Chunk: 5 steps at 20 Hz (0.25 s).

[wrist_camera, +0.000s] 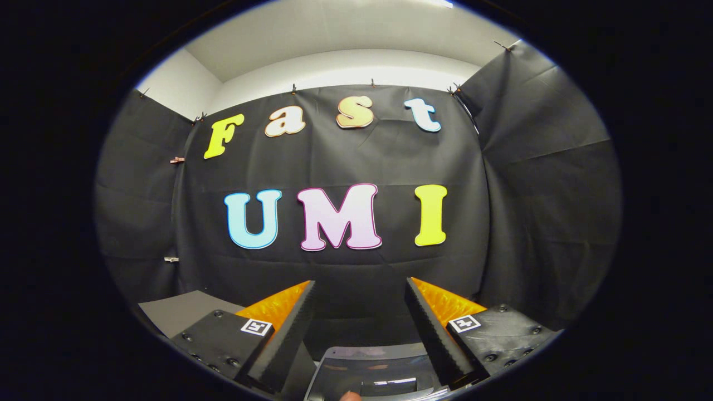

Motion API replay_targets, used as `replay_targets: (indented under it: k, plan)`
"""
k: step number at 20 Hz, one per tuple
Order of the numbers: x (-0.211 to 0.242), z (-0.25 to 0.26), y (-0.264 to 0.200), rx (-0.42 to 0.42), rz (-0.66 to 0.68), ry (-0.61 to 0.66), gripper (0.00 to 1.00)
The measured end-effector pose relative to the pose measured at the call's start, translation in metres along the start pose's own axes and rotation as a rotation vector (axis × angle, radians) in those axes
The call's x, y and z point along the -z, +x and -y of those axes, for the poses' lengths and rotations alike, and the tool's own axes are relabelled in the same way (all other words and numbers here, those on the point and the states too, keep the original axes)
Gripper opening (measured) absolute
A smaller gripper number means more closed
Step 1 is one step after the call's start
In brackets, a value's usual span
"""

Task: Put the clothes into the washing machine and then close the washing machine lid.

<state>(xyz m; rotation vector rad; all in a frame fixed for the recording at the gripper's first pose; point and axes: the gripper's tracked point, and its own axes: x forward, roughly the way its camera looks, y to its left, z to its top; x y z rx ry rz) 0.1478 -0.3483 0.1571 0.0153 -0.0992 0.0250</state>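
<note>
I have the hand-held gripper (361, 289) raised and looking straight at the booth's black cloth wall (345, 161), which covers the middle of the frame. Its two fingers (298, 323) come up from the bottom of the frame and are spread wide, with nothing between them; through the gap I see only the cloth.

Low in the frame, at the base of the gap between the fingers, sits a glossy grey-and-dark panel with a rounded far edge (374, 370). I take it to be part of the washing machine, maybe its lid, but too little of it shows for me to tell which way it points or how its long axis runs. I cannot pick out any clothes here.

To the lower left, beside the left finger, a flat grey surface (184, 309) reaches toward the cloth. Above the cloth, at the top of the frame, a white wall and ceiling (334, 33) show.
</note>
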Motion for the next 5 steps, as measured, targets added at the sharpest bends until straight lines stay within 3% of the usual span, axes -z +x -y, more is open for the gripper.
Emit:
replay_targets:
  k: [5]
  plan:
    - [-0.0021, -0.0022, -0.0002, 0.001, 0.009, -0.022, 0.99]
